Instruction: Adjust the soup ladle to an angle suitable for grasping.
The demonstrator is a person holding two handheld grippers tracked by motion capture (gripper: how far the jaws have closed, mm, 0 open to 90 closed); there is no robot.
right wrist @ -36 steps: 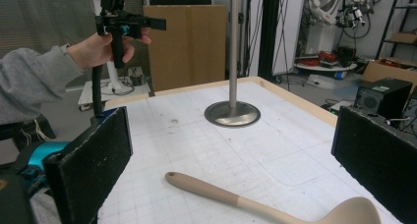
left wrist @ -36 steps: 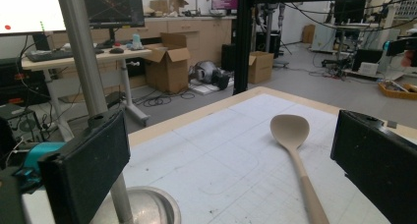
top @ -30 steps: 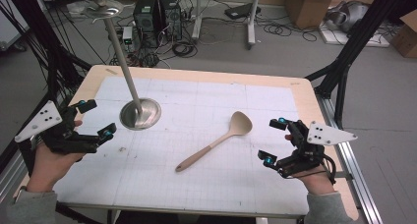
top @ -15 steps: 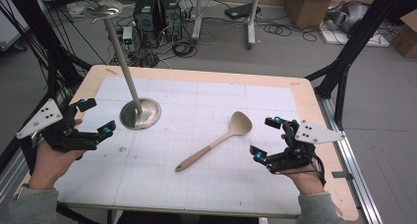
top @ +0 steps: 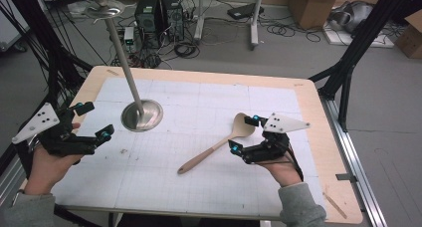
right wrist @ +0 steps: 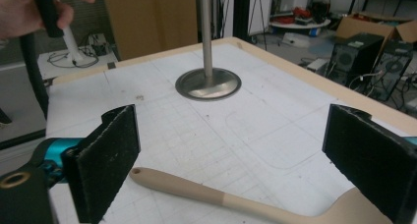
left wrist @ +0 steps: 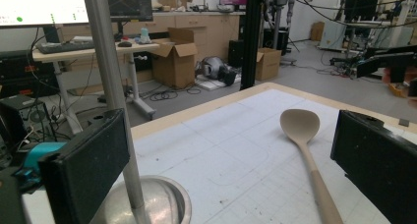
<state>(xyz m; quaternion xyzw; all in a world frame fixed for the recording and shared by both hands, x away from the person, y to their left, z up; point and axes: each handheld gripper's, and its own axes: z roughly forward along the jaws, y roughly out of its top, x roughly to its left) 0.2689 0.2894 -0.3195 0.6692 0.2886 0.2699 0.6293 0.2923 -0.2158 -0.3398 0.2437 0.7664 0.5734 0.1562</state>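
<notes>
The beige wooden spoon with a rounded bowl and long tapered handle [top: 219, 146] lies flat on the white gridded mat [top: 199, 187] right of the table's centre, bowl pointing away from the person and handle end toward the near edge. Judged from the layout, the step in hand is the approach to pick up this spoon: the right gripper [top: 244, 134] hovers at the bowl end, its 2 jaws spread wide and holding nothing. In the right gripper view the handle [right wrist: 196, 192] runs across between the 2 black pads [right wrist: 105, 160], low in the frame, with the bowl partly behind the right-hand pad; whether either pad touches the spoon cannot be told, and it looks clear of both. The next move calls for lowering the jaws until they straddle the neck or handle, then closing squarely across it so the thin shaft does not roll or slip. The left gripper [top: 92, 121] is likewise released, jaws wide apart and empty, held near the left edge, just beside the round steel base of the upright metal pole stand [top: 143, 115]. The light wooden table [top: 318, 117] borders the mat.
</notes>
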